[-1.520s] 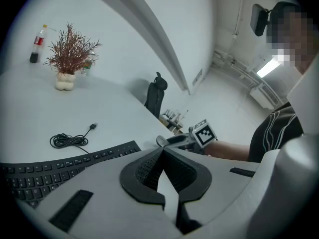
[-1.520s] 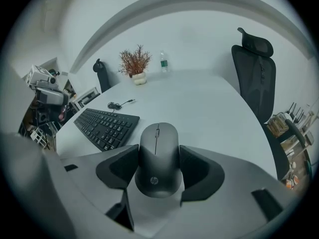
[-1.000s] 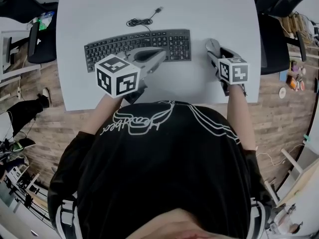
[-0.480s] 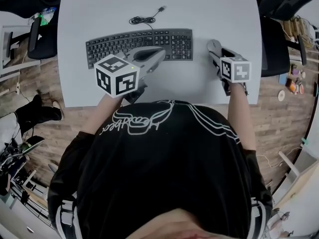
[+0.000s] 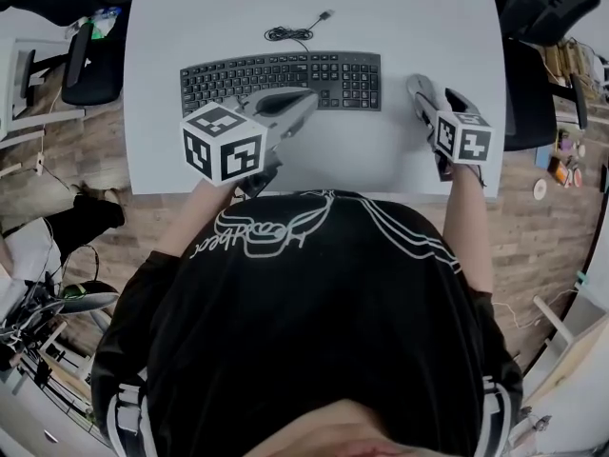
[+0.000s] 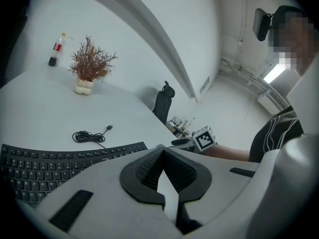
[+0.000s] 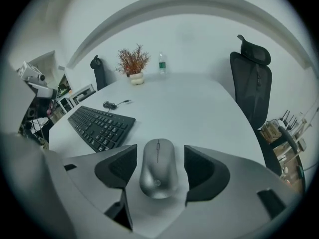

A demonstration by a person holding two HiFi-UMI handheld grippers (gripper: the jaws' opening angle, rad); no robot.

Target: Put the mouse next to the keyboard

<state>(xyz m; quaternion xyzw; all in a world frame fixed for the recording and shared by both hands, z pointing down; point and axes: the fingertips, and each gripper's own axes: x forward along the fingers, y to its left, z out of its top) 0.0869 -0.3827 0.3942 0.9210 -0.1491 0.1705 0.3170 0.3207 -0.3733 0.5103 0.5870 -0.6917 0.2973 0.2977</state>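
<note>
The grey oval mouse (image 7: 158, 176) lies on the white desk (image 5: 381, 150) at the head view's right middle, near the right end of the flat black keyboard (image 5: 281, 77). The right gripper (image 7: 159, 154) straddles the mouse, its jaws apart with a gap on each side. The left gripper (image 6: 162, 151), at centre, is closed on nothing.

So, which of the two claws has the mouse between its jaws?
The right claw: its jaws stand apart on either side of the grey mouse. The left claw is shut on nothing, by the keyboard.
</note>
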